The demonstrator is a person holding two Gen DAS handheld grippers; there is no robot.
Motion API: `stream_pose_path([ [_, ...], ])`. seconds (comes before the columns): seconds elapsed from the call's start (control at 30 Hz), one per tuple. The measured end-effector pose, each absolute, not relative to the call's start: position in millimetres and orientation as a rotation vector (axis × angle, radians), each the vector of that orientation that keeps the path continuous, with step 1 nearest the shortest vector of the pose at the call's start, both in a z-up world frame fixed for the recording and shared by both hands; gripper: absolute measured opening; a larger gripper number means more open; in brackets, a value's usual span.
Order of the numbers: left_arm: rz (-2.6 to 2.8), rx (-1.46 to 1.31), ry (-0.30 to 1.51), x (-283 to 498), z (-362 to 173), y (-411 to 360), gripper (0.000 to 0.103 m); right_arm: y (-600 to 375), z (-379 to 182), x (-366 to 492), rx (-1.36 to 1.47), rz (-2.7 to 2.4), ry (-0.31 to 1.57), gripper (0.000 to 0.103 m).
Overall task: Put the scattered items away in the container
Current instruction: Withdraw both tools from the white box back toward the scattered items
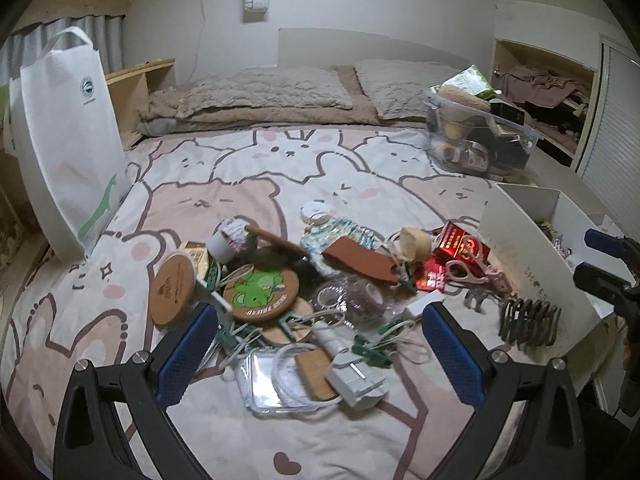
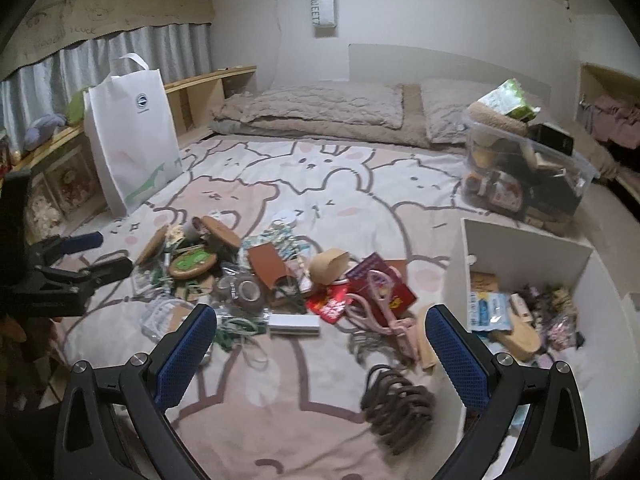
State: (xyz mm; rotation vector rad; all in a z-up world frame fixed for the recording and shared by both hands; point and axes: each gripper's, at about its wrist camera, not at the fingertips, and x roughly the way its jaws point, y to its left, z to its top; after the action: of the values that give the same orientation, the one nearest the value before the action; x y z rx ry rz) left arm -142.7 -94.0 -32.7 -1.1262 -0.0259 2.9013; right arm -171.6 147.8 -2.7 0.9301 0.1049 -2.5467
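A pile of scattered items lies on the bed: a green frog coaster [image 1: 256, 292], a brown leather pouch [image 1: 358, 262], pink scissors [image 1: 470, 270], a red packet [image 1: 460, 244], a white adapter [image 1: 356, 376] and a dark hair claw [image 1: 528, 320]. The white box [image 1: 532, 256] stands at the right with several items inside [image 2: 520, 312]. My left gripper [image 1: 320, 344] is open and empty above the adapter and cables. My right gripper [image 2: 320, 344] is open and empty, above the bed between the pile and the box; the hair claw [image 2: 400, 408] lies just ahead of it.
A white tote bag [image 1: 68, 132] stands at the left bed edge. A clear bin [image 1: 480, 136] full of things sits at the back right, near pillows [image 1: 264, 92]. Open shelves [image 1: 544, 92] are at the far right.
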Motion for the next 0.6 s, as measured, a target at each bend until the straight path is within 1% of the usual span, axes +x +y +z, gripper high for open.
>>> stream_pose_path([
  [0.37,2.886,-1.226,0.013,-144.7,-65.1,-104.4,0.103,131.4,-10.0,-174.5,0.951,-2.500,0.117,0.103],
  [0.53,2.881,-1.277,0.061,-150.4,-82.1,-110.1,0.103,122.6,-18.4,-178.6,0.972,-2.488,0.178,0.103],
  [0.6,2.876,-1.290,0.051,-152.5,-87.8,-114.5,0.103,120.0,-22.1,-181.7,0.982,-2.481,0.190,0.103],
])
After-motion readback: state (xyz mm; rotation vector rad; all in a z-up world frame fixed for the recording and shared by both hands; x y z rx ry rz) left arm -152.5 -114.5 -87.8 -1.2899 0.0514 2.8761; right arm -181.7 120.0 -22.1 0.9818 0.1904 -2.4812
